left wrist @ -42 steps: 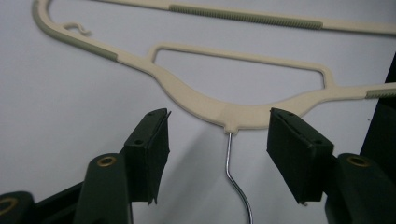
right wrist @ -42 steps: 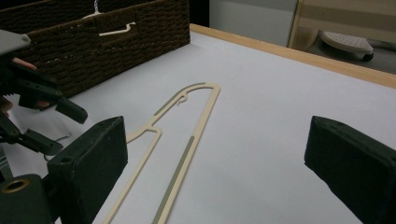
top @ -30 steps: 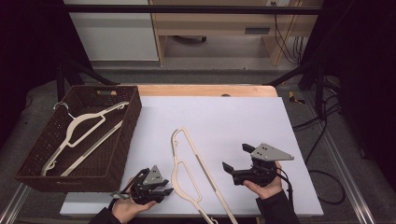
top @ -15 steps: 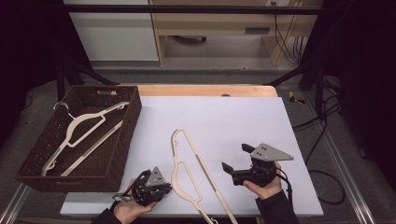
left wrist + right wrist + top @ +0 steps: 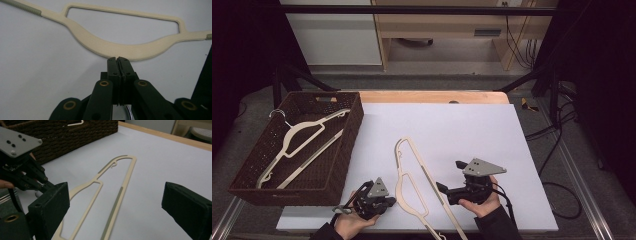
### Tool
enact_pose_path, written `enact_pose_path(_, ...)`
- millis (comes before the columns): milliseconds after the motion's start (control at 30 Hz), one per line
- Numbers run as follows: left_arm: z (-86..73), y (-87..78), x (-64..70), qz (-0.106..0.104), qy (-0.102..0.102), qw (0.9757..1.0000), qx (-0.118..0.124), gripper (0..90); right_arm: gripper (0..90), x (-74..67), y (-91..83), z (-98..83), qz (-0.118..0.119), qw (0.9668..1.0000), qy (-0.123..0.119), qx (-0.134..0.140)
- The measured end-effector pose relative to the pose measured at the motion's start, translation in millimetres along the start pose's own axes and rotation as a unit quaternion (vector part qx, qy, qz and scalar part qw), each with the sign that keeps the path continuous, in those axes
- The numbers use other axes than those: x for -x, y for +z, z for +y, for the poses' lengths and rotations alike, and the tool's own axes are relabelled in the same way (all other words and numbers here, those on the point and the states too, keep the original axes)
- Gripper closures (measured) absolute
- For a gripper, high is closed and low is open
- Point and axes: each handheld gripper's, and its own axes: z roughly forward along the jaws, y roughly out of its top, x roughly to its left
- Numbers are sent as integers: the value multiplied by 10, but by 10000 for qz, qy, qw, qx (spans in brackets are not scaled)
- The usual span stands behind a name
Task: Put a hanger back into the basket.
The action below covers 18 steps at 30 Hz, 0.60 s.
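Left gripper (image 5: 117, 59): jaws have just closed, pressed together on nothing, tips just short of the cream hanger (image 5: 412, 187), which lies unmoved beside the wicker basket (image 5: 343, 165). Right gripper (image 5: 451, 177): jaws wide apart, shifted slightly toward the hanger.

A dark wicker basket (image 5: 343, 145) sits at the left edge of the white board (image 5: 472, 130), on the wooden table (image 5: 432, 96). Inside it lies a cream hanger (image 5: 299, 145) with a metal hook at its far end. Behind the table stand a pale cabinet (image 5: 329, 32) and a wooden shelf unit (image 5: 447, 25). Cables (image 5: 557, 150) trail over the grey floor at the right, beside what may be a dark stand leg.
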Motion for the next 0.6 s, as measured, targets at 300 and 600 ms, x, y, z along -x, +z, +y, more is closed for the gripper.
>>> enact_pose_path(300,110,-135,17,-9,-22,9999,134,887,96,-288,238,-13,326,9989,-160,-302)
enact_pose_path(600,242,-214,71,138,121,9998,23,887,125,-528,468,-92,564,9959,-233,-666)
